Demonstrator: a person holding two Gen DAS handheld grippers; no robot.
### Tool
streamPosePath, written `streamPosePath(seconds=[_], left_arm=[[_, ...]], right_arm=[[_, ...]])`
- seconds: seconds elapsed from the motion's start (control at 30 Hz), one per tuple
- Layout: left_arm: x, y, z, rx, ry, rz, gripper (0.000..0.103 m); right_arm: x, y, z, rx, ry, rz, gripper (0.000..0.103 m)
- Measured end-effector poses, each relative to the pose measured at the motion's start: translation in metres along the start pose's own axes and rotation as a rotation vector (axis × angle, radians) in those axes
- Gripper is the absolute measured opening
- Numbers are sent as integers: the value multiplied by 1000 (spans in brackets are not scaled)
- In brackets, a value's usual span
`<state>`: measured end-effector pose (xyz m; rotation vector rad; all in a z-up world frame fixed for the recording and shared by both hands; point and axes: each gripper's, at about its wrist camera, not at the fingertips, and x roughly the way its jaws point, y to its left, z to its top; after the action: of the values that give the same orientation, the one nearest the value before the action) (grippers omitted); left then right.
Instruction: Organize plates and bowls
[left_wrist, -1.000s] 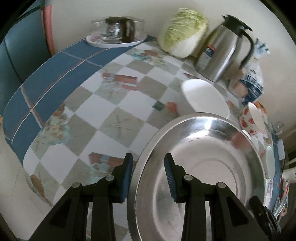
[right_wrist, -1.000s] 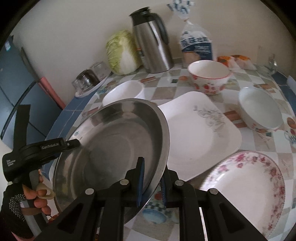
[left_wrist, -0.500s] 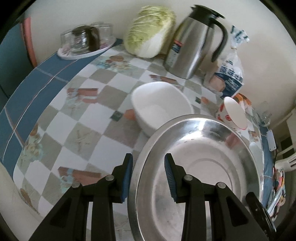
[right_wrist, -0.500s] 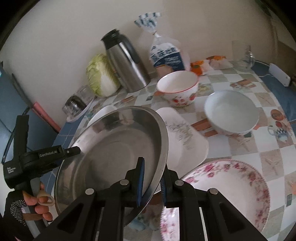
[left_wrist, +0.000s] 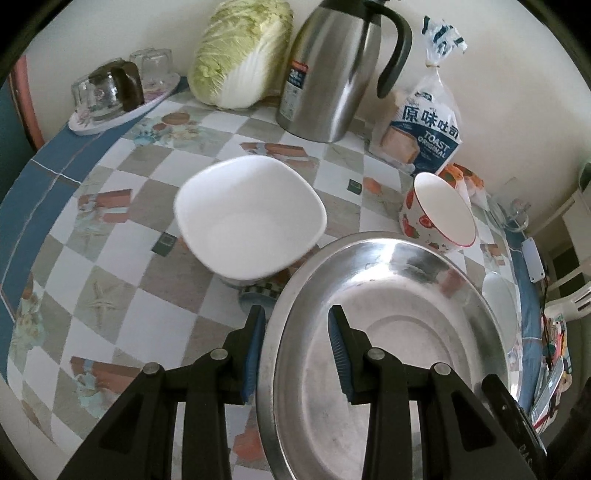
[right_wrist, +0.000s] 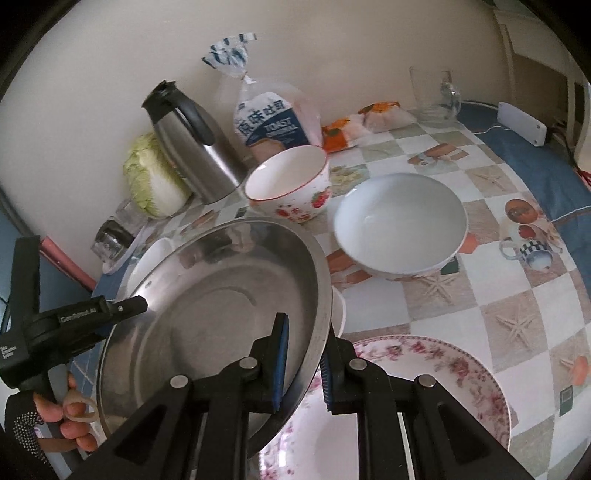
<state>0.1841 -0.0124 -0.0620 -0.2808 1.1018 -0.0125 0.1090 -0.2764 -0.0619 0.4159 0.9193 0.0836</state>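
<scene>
A round steel plate (left_wrist: 406, 332) hangs tilted above the table, held at two sides of its rim. My left gripper (left_wrist: 295, 350) is shut on its left rim, one finger inside and one outside. My right gripper (right_wrist: 304, 362) is shut on the opposite rim of the steel plate (right_wrist: 207, 314). Under that rim lies a floral plate (right_wrist: 424, 387). A white square bowl (left_wrist: 247, 221) sits ahead of the left gripper. Further back stand a strawberry bowl (right_wrist: 288, 184) and a white round bowl (right_wrist: 399, 221). A corner of a white plate (right_wrist: 338, 306) peeks from under the steel plate.
Along the wall stand a steel thermos (left_wrist: 332, 70), a cabbage (left_wrist: 240, 51), a toast bag (left_wrist: 424, 122) and a tray of upturned glasses (left_wrist: 114, 92). A glass mug (right_wrist: 436, 92) and a white device (right_wrist: 521, 122) sit at the far right. A gloved hand (right_wrist: 55, 417) holds the left gripper.
Both grippers have carried the steel plate rightward across the table. The white square plate is now almost covered, and the floral plate and round bowl have come closer.
</scene>
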Motion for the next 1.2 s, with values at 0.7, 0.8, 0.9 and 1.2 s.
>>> streamPosePath(seconds=[0.7, 0.8, 0.9, 1.2], left_arm=[[21, -4, 8, 35, 34, -14, 36], [25, -2, 8, 30, 46, -19, 37], [28, -2, 8, 28, 52, -17, 36], [33, 0, 9, 29, 61, -18, 36]], right_arm=[[25, -7, 7, 12, 20, -47, 17], [28, -7, 6, 15, 27, -52, 17], [31, -7, 7, 16, 29, -56, 17], [39, -7, 8, 19, 38, -67, 17]])
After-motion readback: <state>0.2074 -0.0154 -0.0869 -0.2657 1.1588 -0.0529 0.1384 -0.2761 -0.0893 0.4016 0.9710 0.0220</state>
